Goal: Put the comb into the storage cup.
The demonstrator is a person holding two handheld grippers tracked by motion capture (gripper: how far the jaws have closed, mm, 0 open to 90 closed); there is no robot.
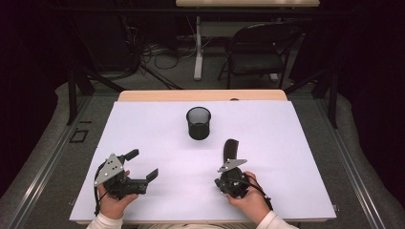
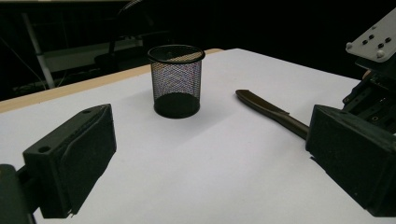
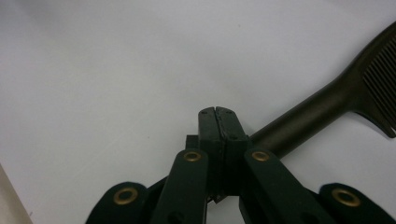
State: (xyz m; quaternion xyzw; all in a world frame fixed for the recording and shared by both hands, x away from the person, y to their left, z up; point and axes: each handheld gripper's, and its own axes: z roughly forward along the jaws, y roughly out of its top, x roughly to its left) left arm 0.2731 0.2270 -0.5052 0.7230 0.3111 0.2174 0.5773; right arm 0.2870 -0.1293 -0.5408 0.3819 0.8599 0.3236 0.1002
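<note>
Right gripper [image 3: 218,112] has its fingers clamped on the comb [image 1: 231,149] handle, probably headed for the mesh cup [image 1: 198,122], while the left gripper [image 1: 143,164] waits open.

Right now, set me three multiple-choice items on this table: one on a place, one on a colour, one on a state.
1. Where is the comb?
A. inside the mesh cup
B. by the right gripper
C. by the left gripper

2. What colour is the mesh cup?
A. black
B. white
C. red

3. How do the left gripper's jaws stand?
A. shut on the cup
B. shut together
C. wide apart

Key:
1 B: the comb reaches from the right gripper toward the mesh cup.
2 A: the cup's mesh is black against the white table.
3 C: the left gripper has nothing between its spread jaws.
</note>
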